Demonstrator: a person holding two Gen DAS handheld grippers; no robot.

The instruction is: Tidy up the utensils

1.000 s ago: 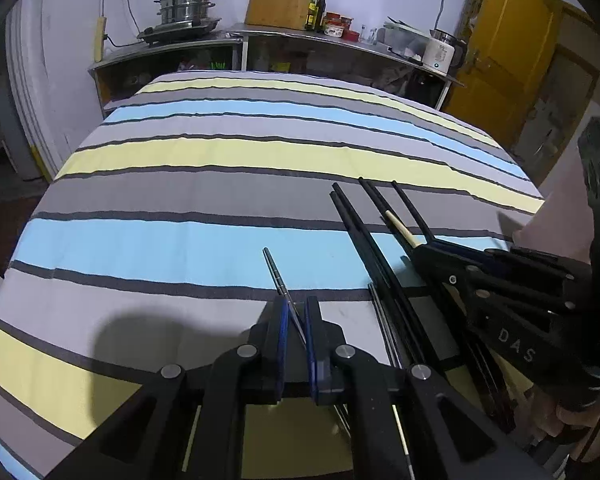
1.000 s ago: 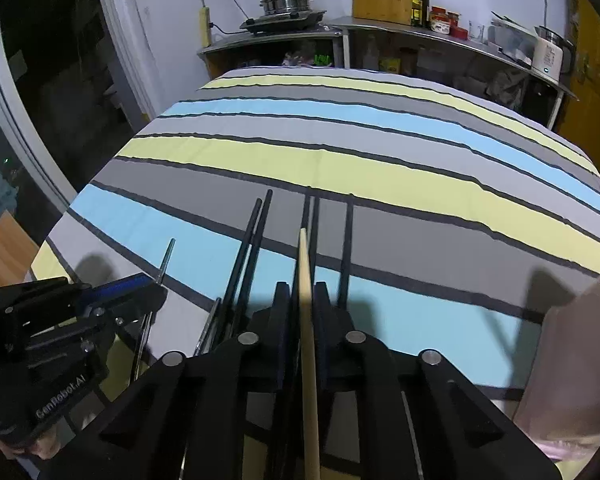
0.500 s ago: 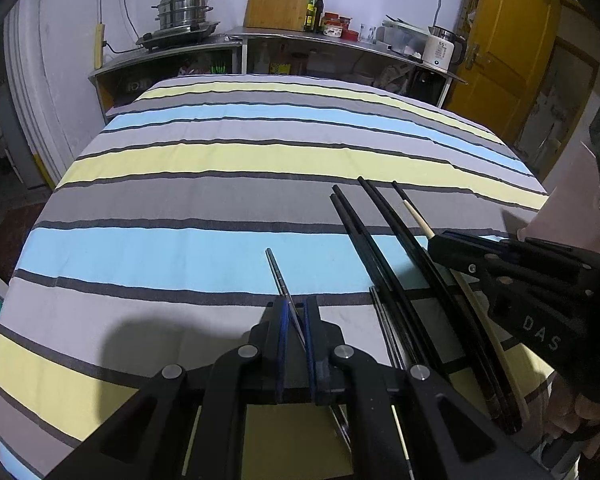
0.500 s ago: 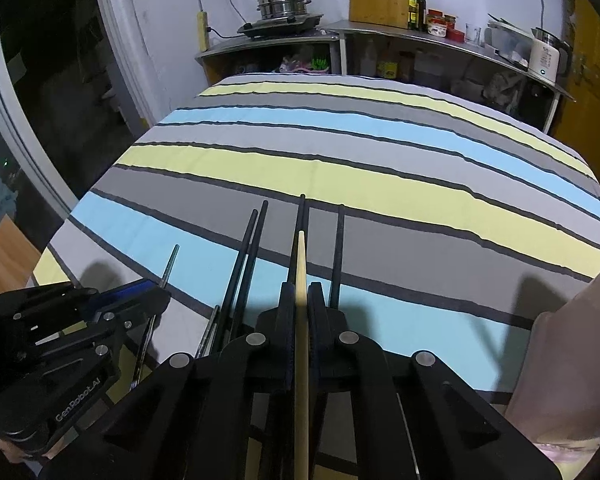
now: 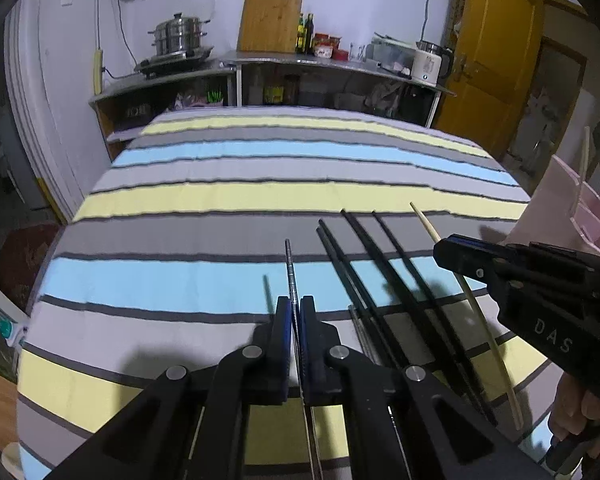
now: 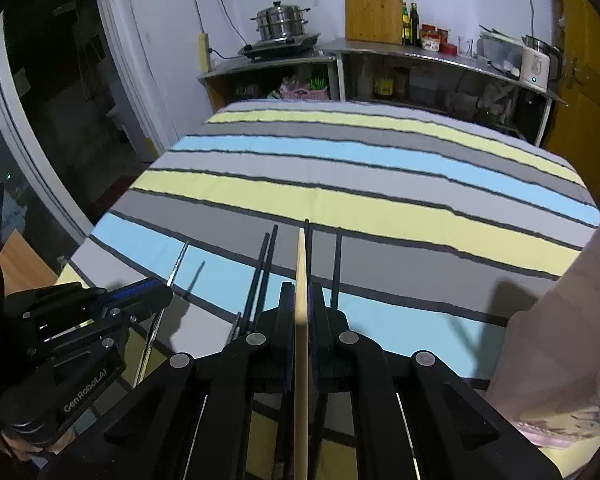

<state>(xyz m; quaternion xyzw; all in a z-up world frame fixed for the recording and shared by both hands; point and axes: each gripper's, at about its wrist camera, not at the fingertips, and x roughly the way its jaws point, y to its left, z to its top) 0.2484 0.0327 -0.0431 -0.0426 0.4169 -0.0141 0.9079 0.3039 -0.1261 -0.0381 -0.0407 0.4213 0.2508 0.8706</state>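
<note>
My left gripper (image 5: 295,307) is shut on a thin metal chopstick (image 5: 290,268) and holds it above the striped tablecloth (image 5: 228,196), casting a shadow. My right gripper (image 6: 301,294) is shut on a pale wooden chopstick (image 6: 301,256), also lifted off the cloth. Several black chopsticks (image 5: 364,256) lie on the cloth between the two grippers; they also show in the right wrist view (image 6: 266,264). Another metal chopstick (image 5: 358,328) lies beside the black ones. A pink utensil holder (image 5: 572,208) stands at the right table edge.
The pink holder shows close at the right of the right wrist view (image 6: 560,340). Behind the table stands a counter (image 5: 332,64) with a steel pot (image 5: 178,38), cutting board (image 5: 270,20), bottles and a kettle (image 5: 430,64). A yellow door (image 5: 496,52) is at the right.
Both grippers have risen from the cloth, each with its chopstick. The wooden chopstick has left the row of black ones. The right gripper has moved right, toward the pink holder.
</note>
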